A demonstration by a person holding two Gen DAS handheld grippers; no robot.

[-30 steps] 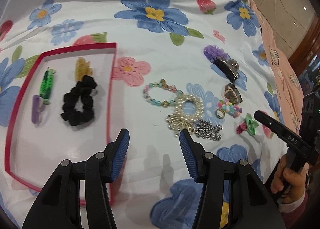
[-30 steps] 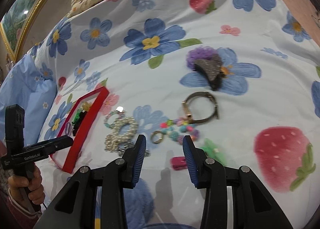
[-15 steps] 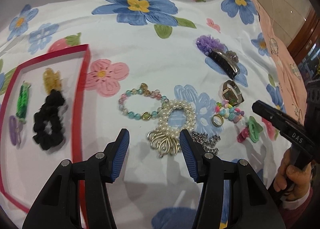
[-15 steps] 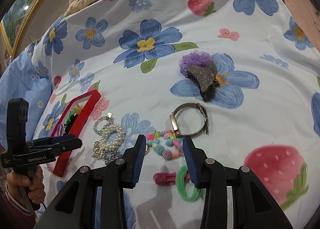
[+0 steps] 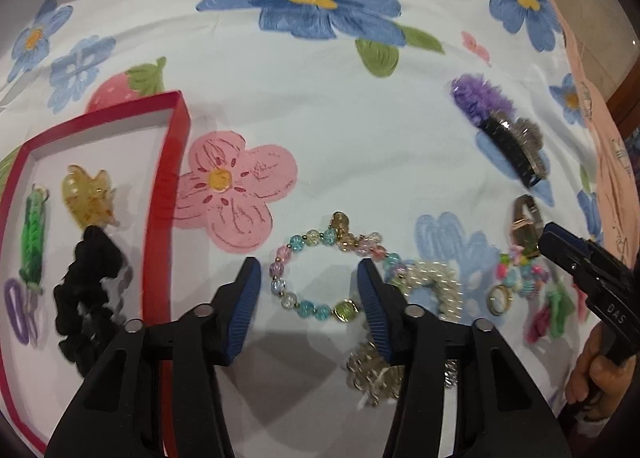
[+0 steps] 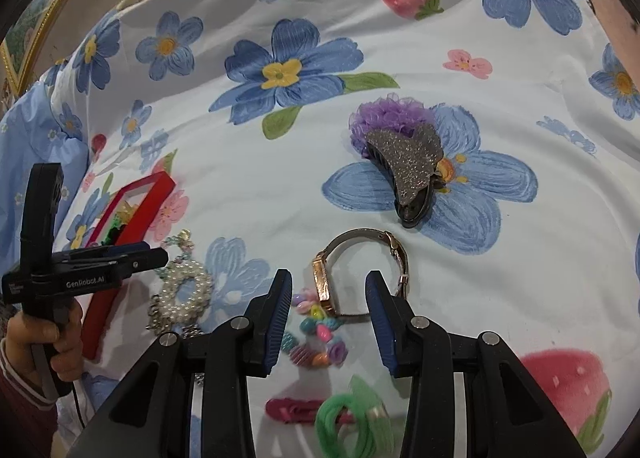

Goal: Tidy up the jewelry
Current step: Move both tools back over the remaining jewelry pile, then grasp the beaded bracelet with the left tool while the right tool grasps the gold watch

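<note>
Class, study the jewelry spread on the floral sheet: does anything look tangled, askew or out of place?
Yes. The pearl bracelet lies heaped against a gold ornament and overlaps the pastel bead bracelet, a tangle. The glitter claw clip sits atop the purple scrunchie. Items inside the red tray lie apart.

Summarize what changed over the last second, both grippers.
The left gripper moved right, off the red tray, and now brackets the pastel glass-bead bracelet. The right gripper advanced toward the rose-gold mesh-band watch and colourful bead bracelet. Both remain open; nothing was grasped or released. The jewelry and the tray's contents lie unchanged.
</note>
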